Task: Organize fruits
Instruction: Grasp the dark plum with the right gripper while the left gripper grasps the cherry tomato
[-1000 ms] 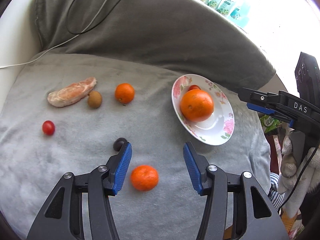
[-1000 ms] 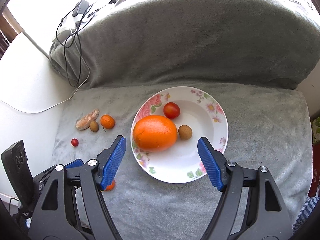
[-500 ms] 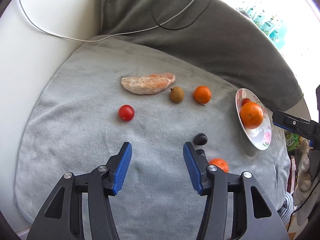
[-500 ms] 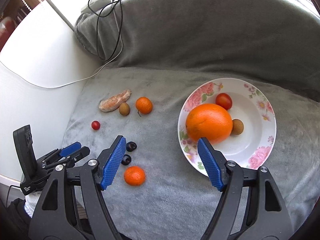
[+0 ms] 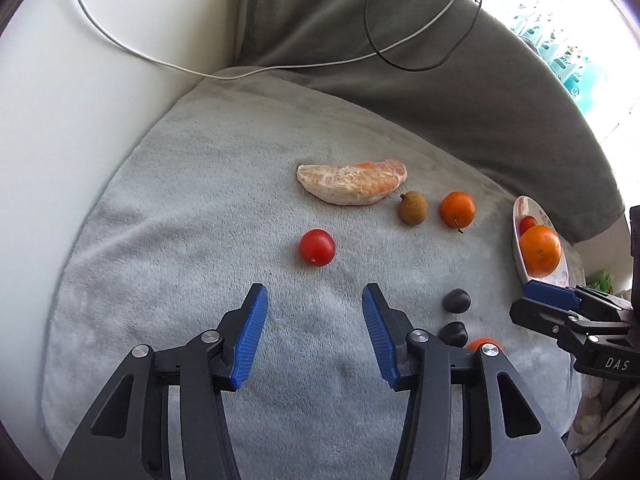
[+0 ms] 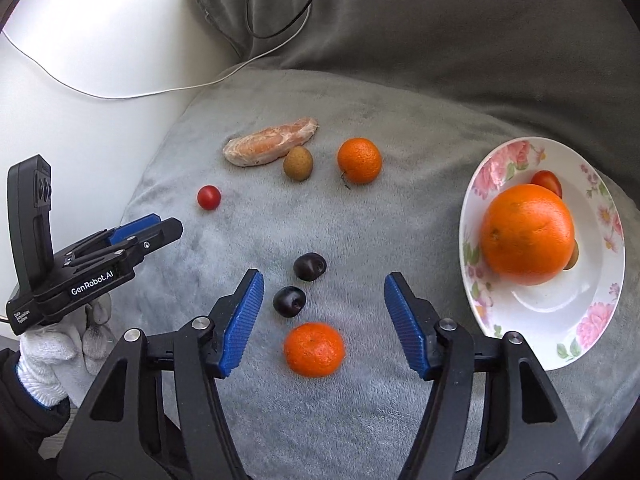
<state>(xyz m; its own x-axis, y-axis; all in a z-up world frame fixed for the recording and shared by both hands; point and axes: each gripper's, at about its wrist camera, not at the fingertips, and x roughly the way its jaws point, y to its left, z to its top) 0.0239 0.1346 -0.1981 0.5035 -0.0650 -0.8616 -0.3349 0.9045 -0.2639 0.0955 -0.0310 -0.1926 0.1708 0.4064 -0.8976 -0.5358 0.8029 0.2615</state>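
Nearby, a glossy red cherry tomato (image 5: 317, 253) sits whole, unbruised.

Left gripper (image 5: 314, 336): pointed steeply downward, jaws closing, nothing between the pads.
Right gripper (image 6: 323, 320): pointed steeply downward, jaws closing, no contact made.
Left hand (image 6: 60, 344): white-gloved, wrapped around the handle.

- Plate (image 6: 600, 312): white, pink roses and green leaves round the rim.
- Large orange (image 6: 527, 234): bright orange.
- Two mandarins (image 6: 314, 349), (image 6: 359, 160): orange.
- Cherry tomato (image 5: 317, 247): glossy red, at 9 o'clock of the dark pair.
- Two plums (image 6: 309, 266), (image 6: 289, 301): near-black purple.
- Longan (image 5: 413, 208): tan-brown.
- Peeled citrus segment (image 5: 352, 182): pale pink-orange, white veining.
- Blanket (image 5: 160, 280): light grey.
- Gripper pads (image 6: 240, 324): blue, ribbed.
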